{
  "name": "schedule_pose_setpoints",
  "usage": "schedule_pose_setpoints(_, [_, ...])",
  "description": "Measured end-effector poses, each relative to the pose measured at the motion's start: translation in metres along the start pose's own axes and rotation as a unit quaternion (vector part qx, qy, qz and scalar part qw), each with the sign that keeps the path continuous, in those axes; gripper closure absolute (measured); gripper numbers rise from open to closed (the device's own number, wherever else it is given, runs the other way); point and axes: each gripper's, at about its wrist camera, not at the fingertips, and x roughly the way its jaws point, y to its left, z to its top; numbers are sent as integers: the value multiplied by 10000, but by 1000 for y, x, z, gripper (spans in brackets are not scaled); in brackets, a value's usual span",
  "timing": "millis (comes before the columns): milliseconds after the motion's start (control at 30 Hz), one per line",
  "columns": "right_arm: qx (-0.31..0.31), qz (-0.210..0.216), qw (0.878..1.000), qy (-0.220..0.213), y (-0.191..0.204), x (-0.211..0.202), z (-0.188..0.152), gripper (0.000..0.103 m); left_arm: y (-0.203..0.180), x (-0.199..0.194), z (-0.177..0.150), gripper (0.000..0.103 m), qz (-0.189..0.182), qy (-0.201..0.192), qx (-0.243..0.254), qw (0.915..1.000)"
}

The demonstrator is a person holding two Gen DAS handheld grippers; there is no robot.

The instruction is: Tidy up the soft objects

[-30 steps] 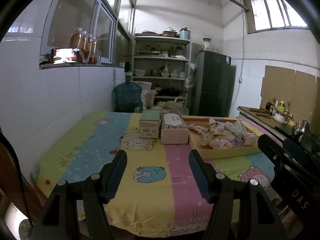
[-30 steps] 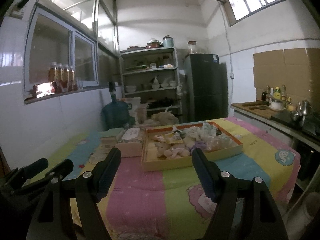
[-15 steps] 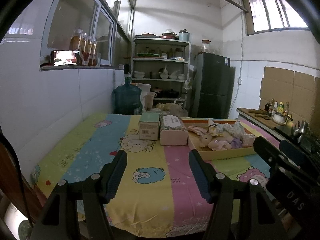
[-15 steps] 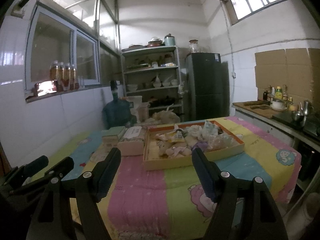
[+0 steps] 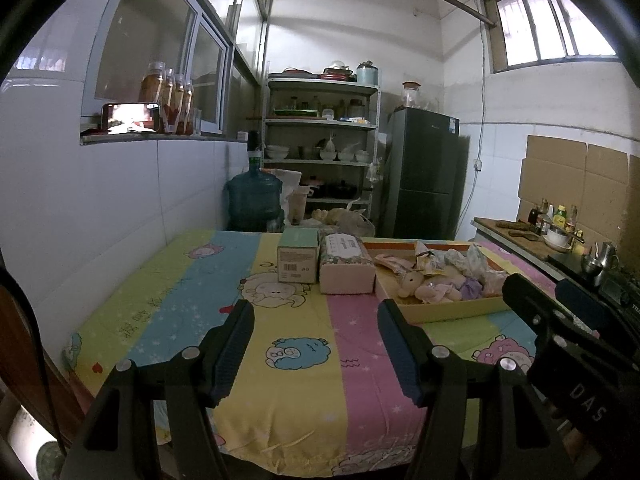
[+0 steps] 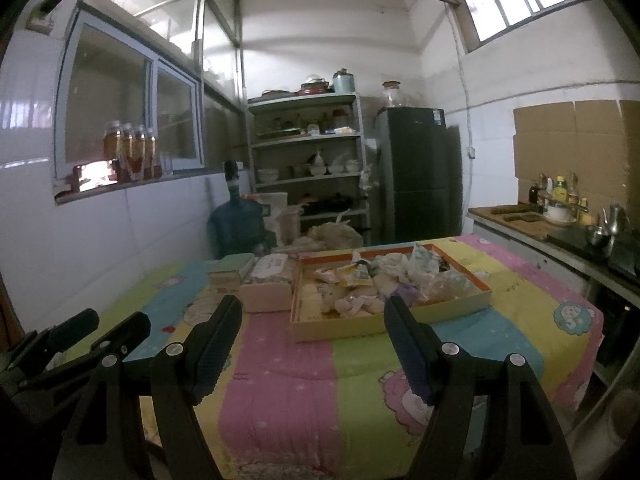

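1. We hold our left gripper with jaws apart over the striped cloth, gripping nothing.
2. Our right gripper likewise gapes, unladen.
3. The soft toys lie heaped in the shallow tray (beside two boxes), well ahead.

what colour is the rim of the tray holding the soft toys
Orange along the rim of the tray, with pale cream walls; the right wrist view shows it best.
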Motion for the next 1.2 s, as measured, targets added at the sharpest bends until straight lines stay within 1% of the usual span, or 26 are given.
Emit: schedule_pose_setpoints(1200, [-39,32,10000,1,3,0,2,28,0,-1,0,39,-21,-33,-16,10000])
